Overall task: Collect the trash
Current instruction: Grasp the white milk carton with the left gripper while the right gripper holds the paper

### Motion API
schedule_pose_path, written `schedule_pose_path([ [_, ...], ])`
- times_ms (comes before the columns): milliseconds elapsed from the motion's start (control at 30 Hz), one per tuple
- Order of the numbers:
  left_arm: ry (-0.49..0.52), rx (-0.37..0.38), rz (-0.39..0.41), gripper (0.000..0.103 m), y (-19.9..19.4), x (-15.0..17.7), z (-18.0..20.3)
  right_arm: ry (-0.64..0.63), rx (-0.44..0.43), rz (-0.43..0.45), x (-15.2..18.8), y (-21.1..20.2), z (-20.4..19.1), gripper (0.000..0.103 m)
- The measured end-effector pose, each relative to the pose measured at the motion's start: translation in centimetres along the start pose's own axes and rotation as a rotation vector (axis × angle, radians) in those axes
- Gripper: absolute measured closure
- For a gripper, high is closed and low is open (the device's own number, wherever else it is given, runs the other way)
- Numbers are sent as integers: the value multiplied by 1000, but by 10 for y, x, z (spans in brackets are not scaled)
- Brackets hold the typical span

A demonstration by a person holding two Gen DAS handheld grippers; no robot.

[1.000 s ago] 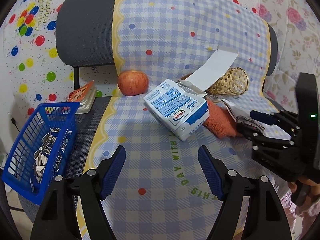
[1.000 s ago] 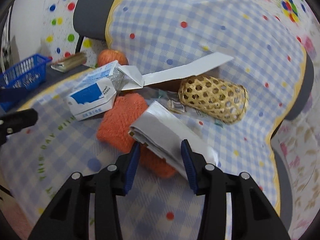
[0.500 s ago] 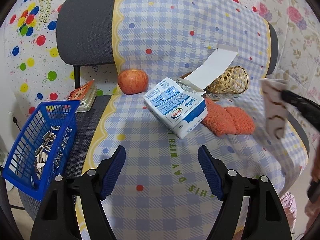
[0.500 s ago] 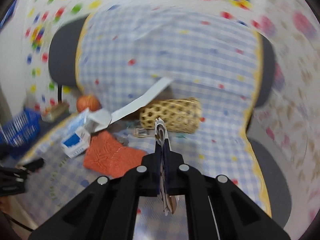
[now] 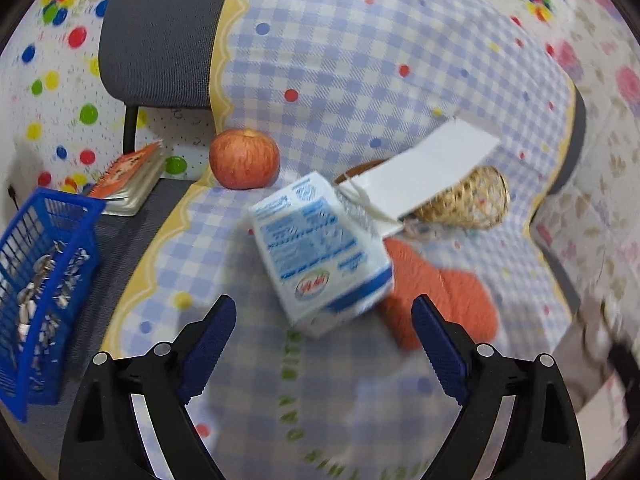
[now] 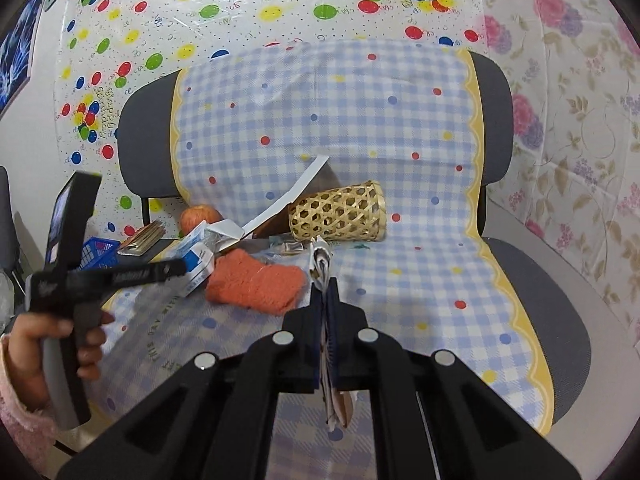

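Observation:
A white and blue milk carton (image 5: 320, 248) lies on its side on the checked cloth over the chair seat. My left gripper (image 5: 323, 304) hovers just short of it, jaws opening wide, and its blue pads (image 5: 208, 332) touch nothing. My right gripper (image 6: 324, 292) is shut on a folded paper (image 6: 320, 256), held edge-up above the seat. A blue basket (image 5: 36, 272) holding small silvery scraps stands at the seat's left edge. In the right wrist view the carton (image 6: 196, 260) sits left of centre, partly hidden by the left tool, which a hand (image 6: 40, 344) holds.
An apple (image 5: 244, 158) rests against the chair back, with a notebook (image 5: 132, 180) to its left. An orange cloth (image 5: 440, 300) lies right of the carton. Behind it, a wicker cup (image 5: 464, 200) lies on its side under a white card (image 5: 424, 168).
My right gripper shut on the folded paper, lifted it off the orange cloth and rolled it upright. My left gripper came closer to the carton and its jaws spread wider.

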State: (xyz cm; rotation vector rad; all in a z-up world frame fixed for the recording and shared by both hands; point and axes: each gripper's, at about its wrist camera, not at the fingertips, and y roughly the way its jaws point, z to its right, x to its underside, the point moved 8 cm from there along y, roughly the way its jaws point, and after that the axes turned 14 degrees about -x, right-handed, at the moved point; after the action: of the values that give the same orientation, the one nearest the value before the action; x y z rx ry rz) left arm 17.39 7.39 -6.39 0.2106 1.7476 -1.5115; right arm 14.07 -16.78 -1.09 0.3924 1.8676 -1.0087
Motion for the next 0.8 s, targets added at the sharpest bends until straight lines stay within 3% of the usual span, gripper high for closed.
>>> schedule_pose_path([
  [400,-123,-62,-75,14,42,-11,6,25,-10,-6,6,2,6,99],
  [467,-142,-63,-73,23,41,-10,2,22,-10,-8,7,1,4,99],
  [567,-143,-66,-41,27,33,-10,-6,20,-10,-7,8,-3,0,99],
  [800,-4,-70,97,28,-18,5,-31,42,-30,7,9,-15,-9,99],
])
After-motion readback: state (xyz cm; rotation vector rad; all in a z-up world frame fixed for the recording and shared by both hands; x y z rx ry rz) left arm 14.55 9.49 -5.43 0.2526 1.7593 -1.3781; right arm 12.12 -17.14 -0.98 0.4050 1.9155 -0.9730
